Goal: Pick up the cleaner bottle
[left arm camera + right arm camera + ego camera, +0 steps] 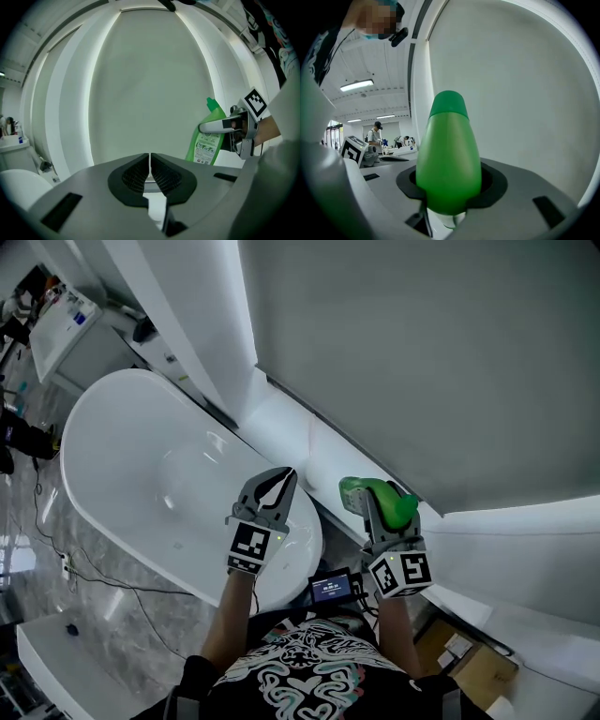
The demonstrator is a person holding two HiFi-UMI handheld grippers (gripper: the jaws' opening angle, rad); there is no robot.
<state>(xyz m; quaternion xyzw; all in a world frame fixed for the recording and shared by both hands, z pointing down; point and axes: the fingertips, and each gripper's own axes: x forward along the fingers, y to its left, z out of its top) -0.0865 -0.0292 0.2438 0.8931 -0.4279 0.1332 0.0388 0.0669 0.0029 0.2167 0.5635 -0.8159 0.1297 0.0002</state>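
The white bathtub (141,474) fills my left. On the wall ledge (309,451) to its right is the green cleaner bottle (384,498), with my right gripper (378,512) clamped around its body. I judge the grasp made and the lift left to do. My left gripper (274,486) hangs over the tub rim, jaws pressed together, empty.

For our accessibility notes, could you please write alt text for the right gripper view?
The right claw is shut on a green cleaner bottle that fills the frame's centre, cap upward, against a pale wall. A person stands far off at left.
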